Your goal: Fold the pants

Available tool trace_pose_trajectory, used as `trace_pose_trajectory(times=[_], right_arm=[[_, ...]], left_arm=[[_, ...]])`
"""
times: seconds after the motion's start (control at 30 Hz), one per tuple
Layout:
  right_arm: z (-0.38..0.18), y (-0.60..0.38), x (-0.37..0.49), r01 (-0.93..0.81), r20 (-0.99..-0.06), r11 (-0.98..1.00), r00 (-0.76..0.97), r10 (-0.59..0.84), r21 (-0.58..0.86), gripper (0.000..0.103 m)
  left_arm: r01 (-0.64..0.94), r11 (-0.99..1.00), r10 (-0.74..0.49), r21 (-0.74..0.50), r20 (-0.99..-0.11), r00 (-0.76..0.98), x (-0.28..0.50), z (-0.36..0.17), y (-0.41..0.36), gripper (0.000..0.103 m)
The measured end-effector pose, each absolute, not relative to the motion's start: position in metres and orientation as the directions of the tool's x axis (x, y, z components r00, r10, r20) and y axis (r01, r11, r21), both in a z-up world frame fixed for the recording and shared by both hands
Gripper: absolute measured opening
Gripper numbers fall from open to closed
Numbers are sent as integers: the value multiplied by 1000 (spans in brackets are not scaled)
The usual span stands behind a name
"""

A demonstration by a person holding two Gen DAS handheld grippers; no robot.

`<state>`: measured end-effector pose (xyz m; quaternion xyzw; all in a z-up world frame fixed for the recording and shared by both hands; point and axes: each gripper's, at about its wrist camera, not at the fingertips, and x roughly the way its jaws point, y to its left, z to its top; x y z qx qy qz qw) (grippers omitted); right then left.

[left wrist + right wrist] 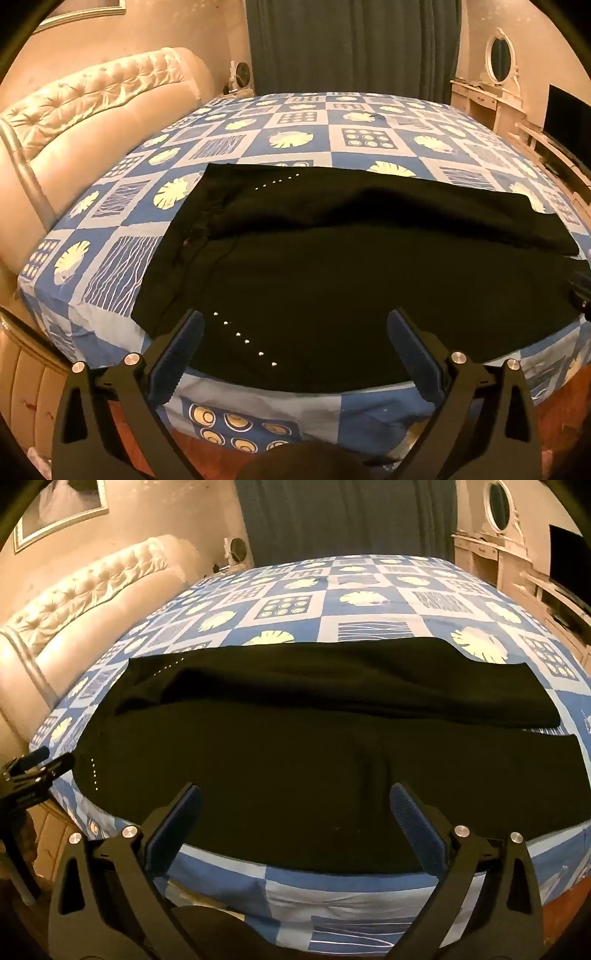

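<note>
Black pants [332, 266] lie flat across the near side of the bed, waist to the left and both legs running right, side by side. Small shiny studs [243, 338] dot the near hip. My left gripper [295, 321] is open and empty, hovering over the near waist area by the bed's front edge. My right gripper [295, 794] is open and empty over the near leg [332, 768]. The left gripper also shows at the left edge of the right wrist view [37, 766]. The far leg [351, 679] lies behind.
The bed has a blue and white patterned sheet [303, 136]. A cream tufted headboard [92, 107] stands at the left. Dark curtains [351, 44], a white dresser with oval mirror [498, 62] and a dark screen [569, 118] are at the back and right.
</note>
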<state>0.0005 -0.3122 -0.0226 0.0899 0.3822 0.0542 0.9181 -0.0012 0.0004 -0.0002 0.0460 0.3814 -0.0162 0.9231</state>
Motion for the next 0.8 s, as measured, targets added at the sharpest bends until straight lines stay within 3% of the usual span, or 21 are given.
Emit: trace_pose_trajectory(times=[0.13, 0.27, 0.8], right_arm=[[-24, -326, -1, -30, -677, 968, 709, 196, 248, 101], [-22, -308, 1, -41, -702, 987, 698, 141, 158, 101], [-27, -312, 3, -45, -702, 984, 695, 154, 172, 101]], left_arm=[[48, 996, 23, 78, -723, 691, 2, -5, 0, 98], [36, 995, 46, 98, -726, 687, 5, -5, -3, 98], [6, 996, 58, 84, -735, 675, 6, -9, 10, 98]])
